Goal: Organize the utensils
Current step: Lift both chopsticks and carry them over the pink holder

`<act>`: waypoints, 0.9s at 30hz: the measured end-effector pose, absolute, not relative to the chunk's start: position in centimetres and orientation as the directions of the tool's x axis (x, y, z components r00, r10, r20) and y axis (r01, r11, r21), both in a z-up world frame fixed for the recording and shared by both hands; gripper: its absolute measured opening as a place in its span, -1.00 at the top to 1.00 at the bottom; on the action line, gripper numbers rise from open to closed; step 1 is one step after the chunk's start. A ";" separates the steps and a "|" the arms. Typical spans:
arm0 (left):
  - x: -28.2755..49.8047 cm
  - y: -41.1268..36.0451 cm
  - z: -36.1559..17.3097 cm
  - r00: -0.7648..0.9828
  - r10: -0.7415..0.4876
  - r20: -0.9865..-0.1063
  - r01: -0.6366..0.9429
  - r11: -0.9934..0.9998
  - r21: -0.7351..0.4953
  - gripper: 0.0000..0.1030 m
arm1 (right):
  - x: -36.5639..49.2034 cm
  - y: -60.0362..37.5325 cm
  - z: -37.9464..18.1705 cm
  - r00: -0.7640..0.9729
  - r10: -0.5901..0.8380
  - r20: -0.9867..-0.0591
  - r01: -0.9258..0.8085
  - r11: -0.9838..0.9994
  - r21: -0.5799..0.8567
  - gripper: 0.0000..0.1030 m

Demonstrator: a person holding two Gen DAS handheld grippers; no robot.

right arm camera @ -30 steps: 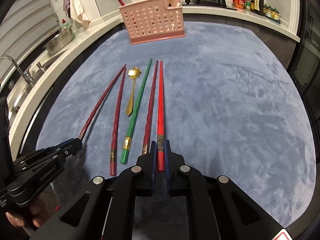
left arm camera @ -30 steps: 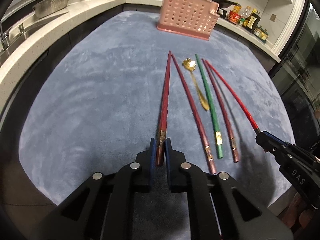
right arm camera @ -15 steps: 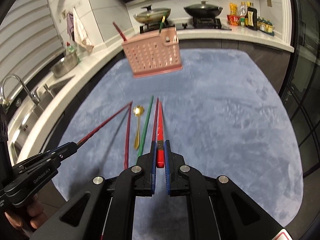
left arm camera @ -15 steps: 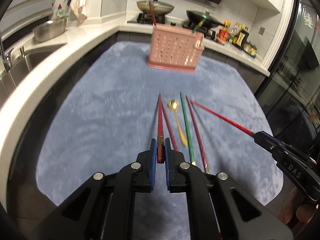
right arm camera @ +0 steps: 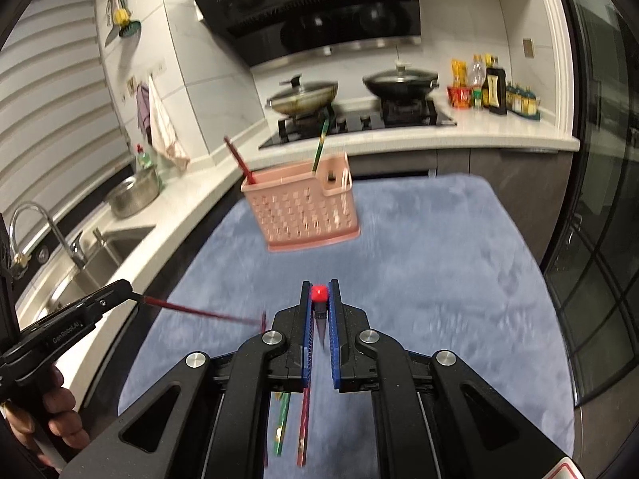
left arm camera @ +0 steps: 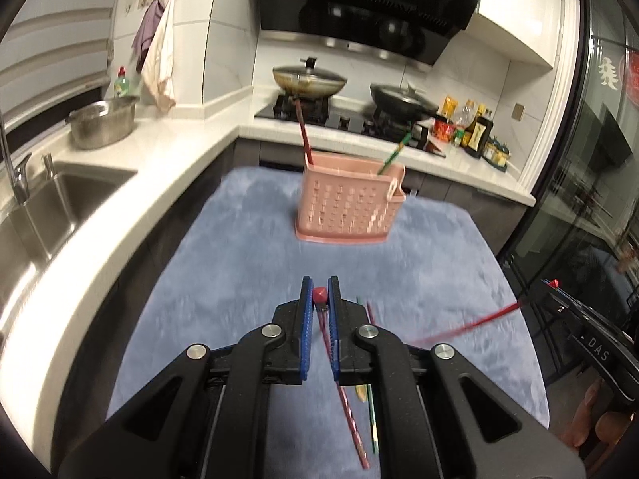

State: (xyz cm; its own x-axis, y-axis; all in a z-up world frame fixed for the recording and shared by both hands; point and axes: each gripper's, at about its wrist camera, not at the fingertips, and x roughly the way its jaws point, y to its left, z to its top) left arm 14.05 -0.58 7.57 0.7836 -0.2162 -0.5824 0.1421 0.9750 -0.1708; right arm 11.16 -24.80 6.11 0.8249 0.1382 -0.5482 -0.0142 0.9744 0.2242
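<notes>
My left gripper (left arm camera: 320,299) is shut on a dark red chopstick (left arm camera: 320,293), seen end-on, lifted above the blue mat (left arm camera: 247,263). My right gripper (right arm camera: 319,295) is shut on a bright red chopstick (right arm camera: 319,292), also lifted; it shows at the right of the left wrist view (left arm camera: 471,324). The pink perforated utensil basket (left arm camera: 347,209) stands at the mat's far end and holds a red and a green chopstick. A maroon chopstick (left arm camera: 347,415), a green chopstick (left arm camera: 372,419) and a gold spoon (left arm camera: 360,392) lie on the mat below the grippers.
A white counter with a sink (left arm camera: 44,215) and a steel bowl (left arm camera: 103,123) runs along the left. A stove with two pans (left arm camera: 309,80) and sauce bottles (left arm camera: 475,131) sits behind the basket. A glass door (left arm camera: 591,183) is at right.
Both grippers have lifted their chopsticks off the mat and tilted up, so the view swings from the mat to the basket and the stove. The other utensils stay on the mat.
</notes>
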 end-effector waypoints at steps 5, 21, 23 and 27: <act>16.2 -0.9 9.8 0.814 -0.213 -0.540 0.150 0.976 -0.160 0.87 | 13.2 -25.6 8.0 0.843 0.148 -0.516 -0.026 0.971 0.236 0.86; 25.3 -1.6 20.3 0.917 -0.222 -0.332 0.168 0.969 -0.183 0.86 | 23.8 -25.8 16.8 0.914 0.218 -0.343 -0.125 0.954 0.273 0.86; 26.5 -1.7 21.6 0.931 -0.217 -0.293 0.166 0.968 -0.189 0.86 | 25.4 -25.8 17.9 0.923 0.215 -0.320 -0.127 0.953 0.274 0.86; 28.6 -2.0 23.7 0.950 -0.206 -0.233 0.164 0.969 -0.187 0.86 | 29.0 -25.6 19.7 0.935 0.218 -0.281 -0.136 0.949 0.286 0.86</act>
